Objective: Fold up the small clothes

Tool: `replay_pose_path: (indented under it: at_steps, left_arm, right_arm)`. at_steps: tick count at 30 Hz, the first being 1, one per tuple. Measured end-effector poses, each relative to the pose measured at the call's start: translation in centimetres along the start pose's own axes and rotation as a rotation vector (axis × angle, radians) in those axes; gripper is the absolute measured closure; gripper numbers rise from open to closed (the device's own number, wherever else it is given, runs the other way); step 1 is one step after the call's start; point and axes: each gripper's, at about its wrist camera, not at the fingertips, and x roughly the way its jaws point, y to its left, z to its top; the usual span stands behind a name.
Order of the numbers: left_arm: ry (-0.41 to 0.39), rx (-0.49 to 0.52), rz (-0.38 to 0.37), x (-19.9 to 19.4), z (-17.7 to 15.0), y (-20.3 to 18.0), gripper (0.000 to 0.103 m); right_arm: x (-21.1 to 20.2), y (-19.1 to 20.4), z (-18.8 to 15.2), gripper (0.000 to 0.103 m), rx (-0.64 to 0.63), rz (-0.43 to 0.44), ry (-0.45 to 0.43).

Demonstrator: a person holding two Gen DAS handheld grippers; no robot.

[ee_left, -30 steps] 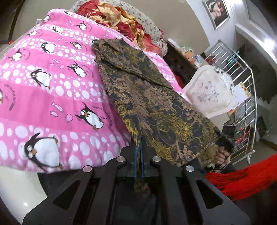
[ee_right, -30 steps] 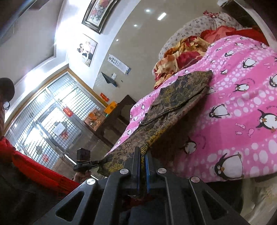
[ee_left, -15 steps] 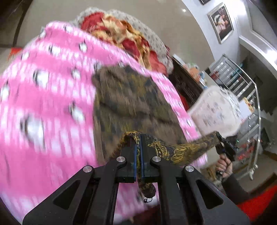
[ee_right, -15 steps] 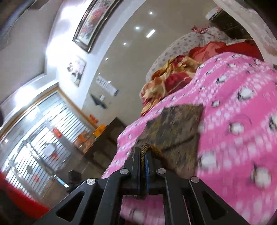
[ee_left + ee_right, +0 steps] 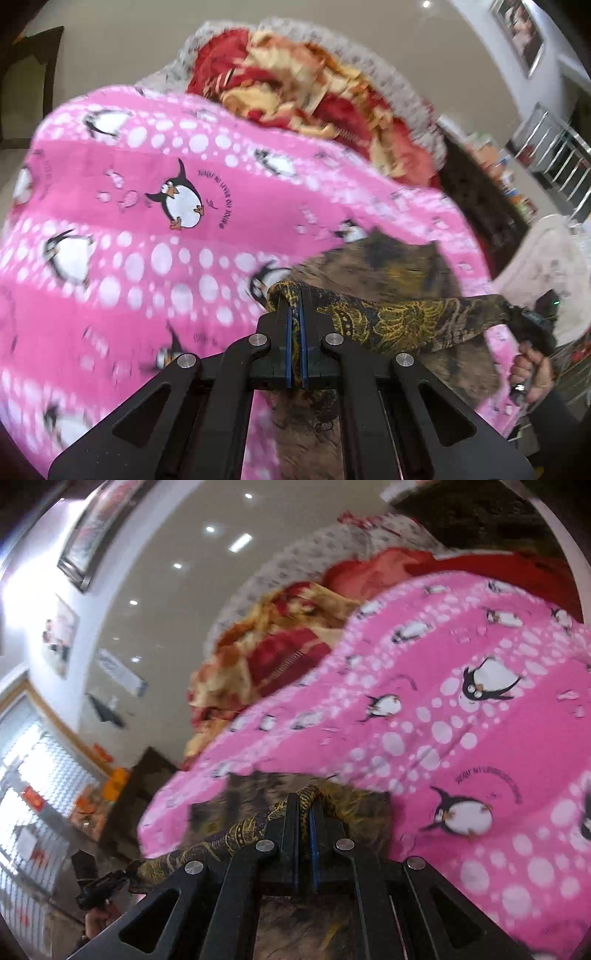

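We hold the left claw (image 5: 294,295) clenched on one corner of the dark gold-patterned garment (image 5: 406,321), and the right claw (image 5: 304,805) clenched on the other corner, with the cloth's edge stretched taut between them. The rest of the garment lies doubled under that raised edge on the pink penguin blanket (image 5: 147,240) covering the bed, near its close edge. A crumpled red-and-cream cloth (image 5: 314,96) sits at the blanket's far end; both views are motion-blurred.
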Motion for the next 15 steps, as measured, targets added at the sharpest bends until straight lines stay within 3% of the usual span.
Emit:
replay_pose_path:
  at_steps: [5, 7, 11, 14, 15]
  left_arm:
    - [0.102, 0.033, 0.081, 5.8, 0.2, 1.0, 0.098]
    - [0.108, 0.047, 0.086, 6.7, -0.2, 1.2, 0.098]
    - [0.125, 0.038, 0.069, 6.3, -0.3, 1.8, 0.095]
    - [0.152, 0.052, 0.131, 4.6, 0.2, 1.8, 0.064]
    - [0.116, 0.056, 0.148, 2.9, 0.5, 2.0, 0.064]
  right_arm:
    - [4.0, -2.1, 0.2, 0.099, 0.023, -0.128, 0.068]
    - [5.5, -3.0, -0.2, 0.099, 0.015, -0.196, 0.117]
    - [6.0, -3.8, -0.5, 0.099, 0.025, -0.206, 0.123]
    - [5.1, -3.7, -0.5, 0.098, 0.031, -0.205, 0.131]
    - [4.3, -3.5, -0.3, 0.093, 0.018, -0.242, 0.129]
